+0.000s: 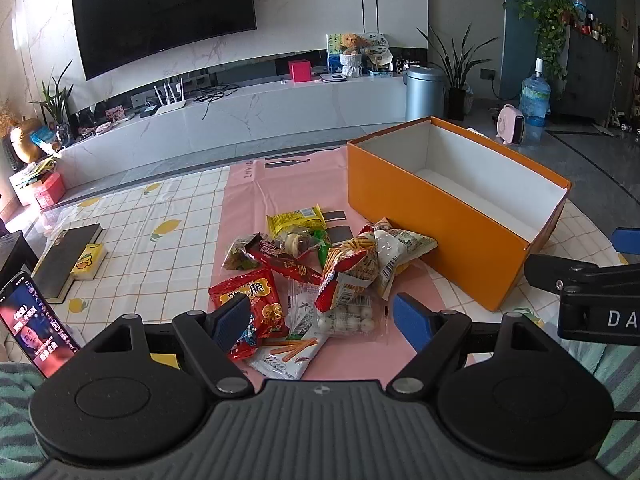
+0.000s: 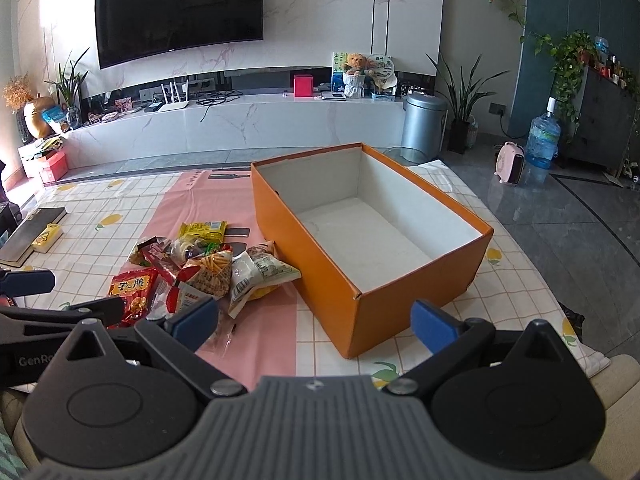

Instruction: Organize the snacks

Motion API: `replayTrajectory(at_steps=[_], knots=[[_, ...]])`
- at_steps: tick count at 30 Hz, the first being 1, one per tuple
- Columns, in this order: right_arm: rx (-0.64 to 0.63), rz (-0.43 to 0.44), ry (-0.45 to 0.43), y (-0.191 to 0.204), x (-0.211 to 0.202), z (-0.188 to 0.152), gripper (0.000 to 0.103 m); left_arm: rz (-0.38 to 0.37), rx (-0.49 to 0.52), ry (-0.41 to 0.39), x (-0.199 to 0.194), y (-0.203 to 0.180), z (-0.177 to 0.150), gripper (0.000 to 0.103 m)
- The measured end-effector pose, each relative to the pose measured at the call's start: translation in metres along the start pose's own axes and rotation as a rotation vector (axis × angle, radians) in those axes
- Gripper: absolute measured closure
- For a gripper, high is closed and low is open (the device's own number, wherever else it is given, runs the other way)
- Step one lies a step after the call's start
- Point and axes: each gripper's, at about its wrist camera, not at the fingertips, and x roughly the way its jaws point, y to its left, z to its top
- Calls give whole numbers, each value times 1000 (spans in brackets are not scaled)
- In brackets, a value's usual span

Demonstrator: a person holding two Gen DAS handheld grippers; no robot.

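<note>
Orange box (image 2: pixel 320 248) is sitting open-topped on the table, long axis running from near right toward the far left, white inside. Snack pile (image 1: pixel 320 276) is lying just left of it on the pink mat (image 1: pixel 256 196), packets overlapping, labels hard to read. Left gripper (image 1: pixel 320 320) and right gripper (image 2: pixel 316 320) are both hovering wide, holding nothing.

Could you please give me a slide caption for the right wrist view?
Open right gripper faces an empty orange box beside piled snack packets.
</note>
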Motion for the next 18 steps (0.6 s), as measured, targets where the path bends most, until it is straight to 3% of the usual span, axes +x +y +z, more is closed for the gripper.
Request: replayTrajectory(at_steps=[10,18], knots=[[-21,13,66,2,24,6,4,-43,72,98,22,4,9,8],[-192,177,200,23,68,24,4,-152,227,238,66,18,24,15]])
